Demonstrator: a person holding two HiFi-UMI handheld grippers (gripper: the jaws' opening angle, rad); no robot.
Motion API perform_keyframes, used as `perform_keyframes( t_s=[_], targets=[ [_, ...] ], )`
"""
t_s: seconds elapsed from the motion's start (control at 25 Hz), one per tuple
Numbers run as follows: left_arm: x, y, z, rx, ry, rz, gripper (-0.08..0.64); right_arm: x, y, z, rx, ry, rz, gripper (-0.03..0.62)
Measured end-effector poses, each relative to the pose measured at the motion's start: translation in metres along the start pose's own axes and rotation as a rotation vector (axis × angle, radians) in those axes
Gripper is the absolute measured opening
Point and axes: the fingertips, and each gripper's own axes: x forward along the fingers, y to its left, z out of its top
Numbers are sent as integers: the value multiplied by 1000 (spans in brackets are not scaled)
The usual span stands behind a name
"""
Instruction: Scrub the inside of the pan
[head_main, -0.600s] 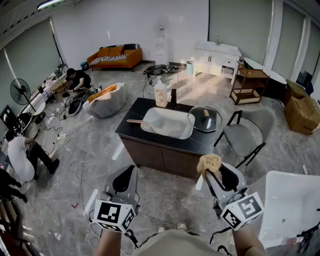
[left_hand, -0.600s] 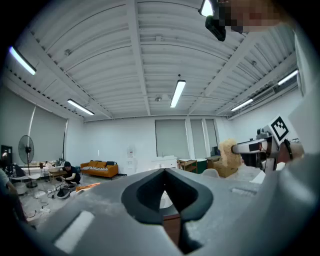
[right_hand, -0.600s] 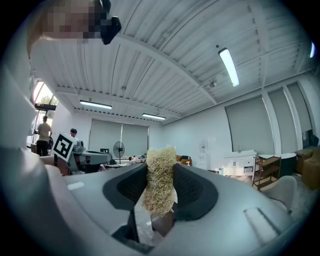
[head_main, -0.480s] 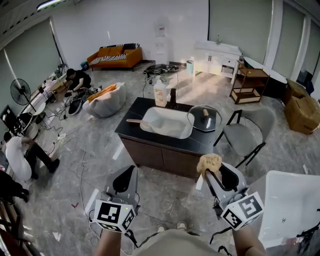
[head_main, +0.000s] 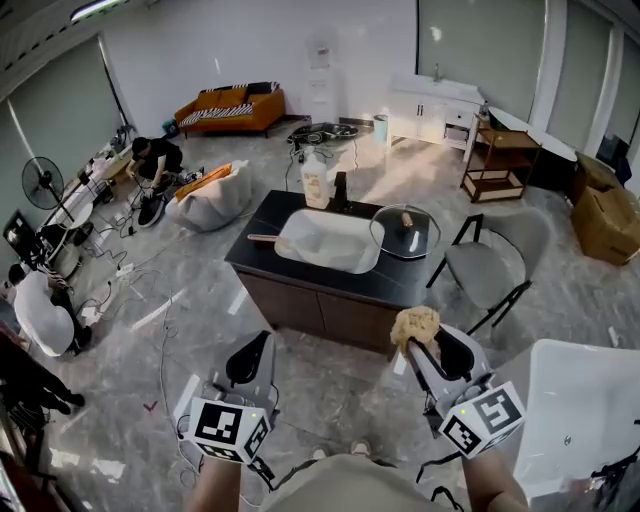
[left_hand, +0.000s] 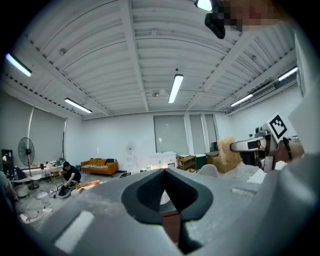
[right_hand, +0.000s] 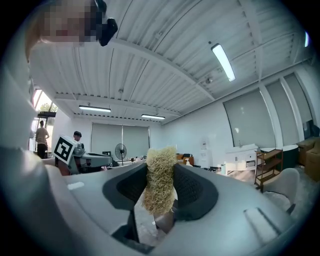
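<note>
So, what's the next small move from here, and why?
Probably step toward the counter and bring the left claw to the glass lid. The right claw pinches the scrubber, the left is shut and empty, and the lid covers the pan, which stands well ahead of both claws.

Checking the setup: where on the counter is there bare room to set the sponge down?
Bare: the counter strip along the near edge, before the basin, and the left end beside the wooden handle. Crowded: bottles along the back, lid on the right.
</note>
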Motion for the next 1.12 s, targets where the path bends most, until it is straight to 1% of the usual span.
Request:
perform_keyframes(
  t_s=[0.24,0.44,0.64,0.92,1.12],
  targets=[
    [10,-16,-1,12,3,17,2,-2,-14,-14,12,13,46,167],
    [17,-31,-3,22,13,14,2,-6,-29,-17,20,10,48,167],
    [27,-36,-7,17,10,14,2,-1,-43,-21,15,15,49,167],
    [49,-27,-20,19,17,15,2,22,-51,-33,7,26,56,167],
    [65,-8,-28,21,28,19,2,48,-59,-38,7,33,55,167]
  ],
)
